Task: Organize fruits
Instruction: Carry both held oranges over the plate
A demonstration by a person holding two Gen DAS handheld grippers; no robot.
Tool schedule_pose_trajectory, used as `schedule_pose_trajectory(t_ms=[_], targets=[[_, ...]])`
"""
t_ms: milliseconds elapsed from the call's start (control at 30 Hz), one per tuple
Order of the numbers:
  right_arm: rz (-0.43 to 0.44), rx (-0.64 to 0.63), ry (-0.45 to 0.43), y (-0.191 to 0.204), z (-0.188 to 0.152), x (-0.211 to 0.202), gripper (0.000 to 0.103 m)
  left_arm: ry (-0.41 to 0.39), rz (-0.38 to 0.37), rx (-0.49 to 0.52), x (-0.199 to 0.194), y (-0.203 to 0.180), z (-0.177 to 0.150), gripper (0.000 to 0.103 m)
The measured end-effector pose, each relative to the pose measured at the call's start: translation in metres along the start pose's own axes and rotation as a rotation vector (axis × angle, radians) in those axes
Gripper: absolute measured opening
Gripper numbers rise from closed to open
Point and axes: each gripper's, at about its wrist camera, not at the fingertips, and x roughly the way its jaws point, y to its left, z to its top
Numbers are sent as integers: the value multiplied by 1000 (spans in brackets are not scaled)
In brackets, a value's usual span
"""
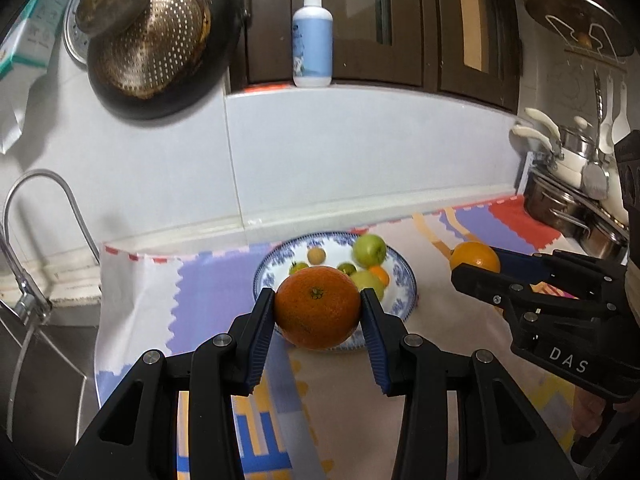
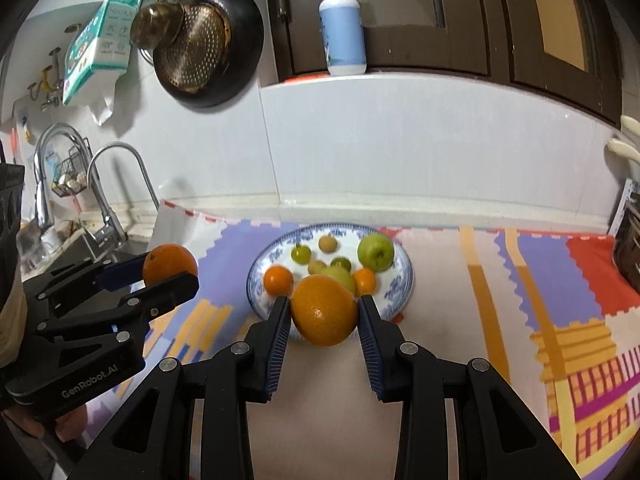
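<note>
Two oranges are off the bench at once, one in each of your grippers. Your left gripper (image 1: 318, 306) is closed around a deep-orange mandarin (image 1: 317, 312), its blue pads (image 1: 262, 340) pressing on either side and the stem end facing the camera. From the right wrist view that same left gripper (image 2: 170, 276) shows at the left edge, raised above the patterned mat (image 2: 440, 264) near the sink side.

Your right gripper (image 2: 323, 312) is clamped on a paler orange (image 2: 324, 310), fingers touching both flanks. The left wrist view shows it (image 1: 476, 262) to the right of the plate, with the fruit at the tips.

Both held fruits hang in front of the blue-and-white plate (image 2: 400, 284), which sits on the mat toward the tiled back wall. On the plate lie a green apple (image 2: 375, 252) at the right, a yellow-green pear (image 2: 340, 276) partly hidden behind the held orange, two small mandarins (image 2: 278, 280) at the left and right of the near rim, a few small greenish fruits (image 2: 301, 254) and a small brownish one (image 2: 328, 244) toward the back.

Beyond, a pump bottle (image 2: 346, 36) stands on the ledge, a pan with a strainer (image 2: 200, 48) hangs on the wall, and a faucet (image 2: 120, 192) curves over the sink at the left.
</note>
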Motion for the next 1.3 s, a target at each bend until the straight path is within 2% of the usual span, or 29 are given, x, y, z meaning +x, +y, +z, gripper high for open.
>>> schedule_pose_trajectory(t_ms=[267,600,967,1300], targets=[[22,-24,-28,-3,28,15,35,-17,2,-12,15,9,22,42],[57,-33,2,-12,53,64,35,28,23,-3,64,22,39,42],[68,-65,71,-18,63,134,35,121,32,-2,125,38,31,42],[100,-82,136,-22,58,185,35,201,-6,1,166,43,21,42]])
